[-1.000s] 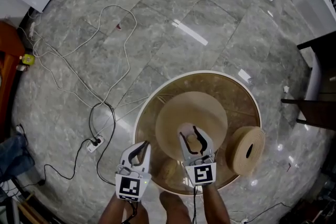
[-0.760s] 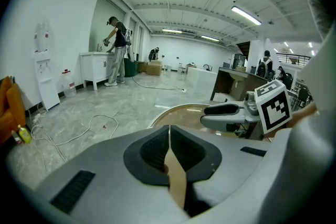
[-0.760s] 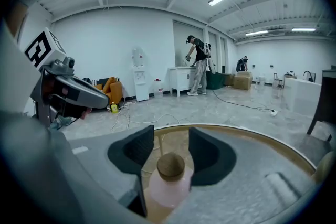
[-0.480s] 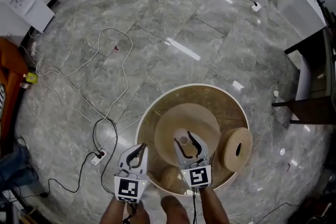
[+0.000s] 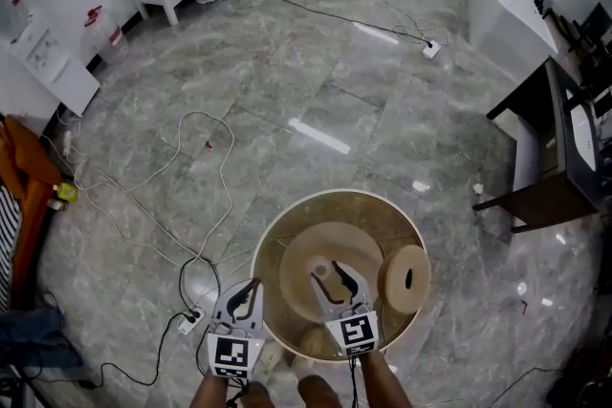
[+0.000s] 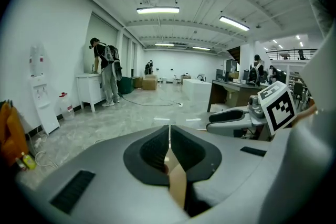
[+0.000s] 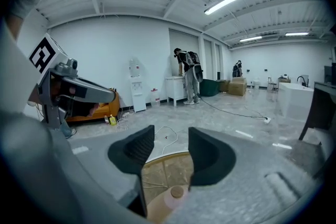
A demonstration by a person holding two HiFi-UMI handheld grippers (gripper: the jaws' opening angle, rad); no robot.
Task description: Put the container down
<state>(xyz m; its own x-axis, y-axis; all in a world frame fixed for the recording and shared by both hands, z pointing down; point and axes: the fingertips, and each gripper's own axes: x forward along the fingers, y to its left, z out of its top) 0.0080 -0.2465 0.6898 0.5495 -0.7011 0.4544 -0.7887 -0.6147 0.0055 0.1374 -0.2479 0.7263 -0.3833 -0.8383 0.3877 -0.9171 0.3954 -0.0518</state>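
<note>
Both the right gripper [image 5: 328, 274] and left gripper [image 5: 251, 288] have lifted away from the table [image 5: 339, 193]. Right jaws have just been opening, now wide with nothing between; left jaws are together, empty. Container [image 5: 361, 244] rests on the table at the right gripper's twelve o'clock, apparently released. Both point forward, slightly downward.

Got loads of open marble floor [image 5: 316, 81] beyond the table's far side, easy to pass through. Blocked down close though: round glass table [image 5: 337, 193] with a big wooden dome [image 5: 301, 263] in the middle and a tilted wooden disc [image 5: 404, 279] toward the right rim. Cluttered on the left with loose cables [image 5: 226, 169] and a power strip [image 5: 187, 322]. Hemmed in on the right by a dark desk [image 5: 566, 172] and a white cabinet [image 5: 502, 10].
</note>
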